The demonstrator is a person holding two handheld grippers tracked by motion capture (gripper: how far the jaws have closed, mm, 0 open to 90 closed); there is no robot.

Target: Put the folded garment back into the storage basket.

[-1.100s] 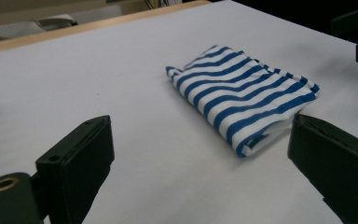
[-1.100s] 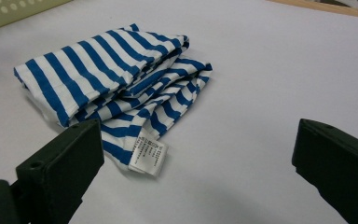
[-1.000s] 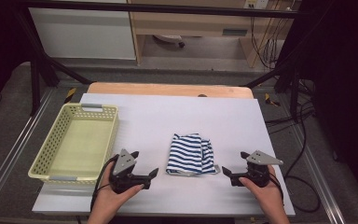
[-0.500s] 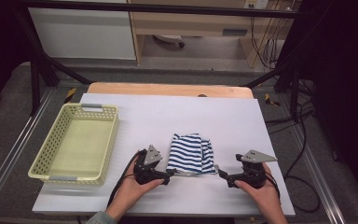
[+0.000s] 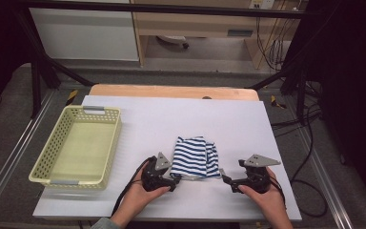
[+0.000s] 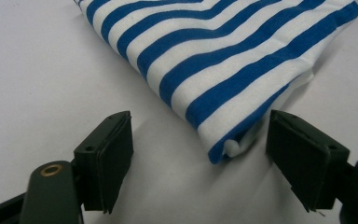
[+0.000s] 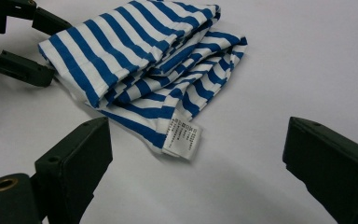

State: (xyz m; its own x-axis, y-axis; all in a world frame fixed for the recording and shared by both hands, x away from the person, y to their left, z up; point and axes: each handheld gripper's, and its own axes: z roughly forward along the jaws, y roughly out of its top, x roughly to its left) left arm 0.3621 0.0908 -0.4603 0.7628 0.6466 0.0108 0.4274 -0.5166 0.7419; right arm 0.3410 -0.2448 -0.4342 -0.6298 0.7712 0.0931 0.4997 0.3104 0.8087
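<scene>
A folded blue-and-white striped cloth lies on the white table, near its front edge. My left gripper is at the cloth's near left corner. In the left gripper view the jaws stand on either side of that corner without touching it. They have just been closing and are open. My right gripper is just right of the cloth and open. Its jaws have just closed slightly. The cloth's white label lies ahead of them, untouched. The left gripper appears at the cloth's far corner in that view.
A pale yellow plastic basket stands at the left of the table with nothing in it. A wooden strip runs along the table's far edge. Black frame bars and cables are beyond the table at the right.
My left gripper has moved right along the front of the table up to the cloth's near left corner, and its jaws have narrowed. The right gripper has hardly moved.
</scene>
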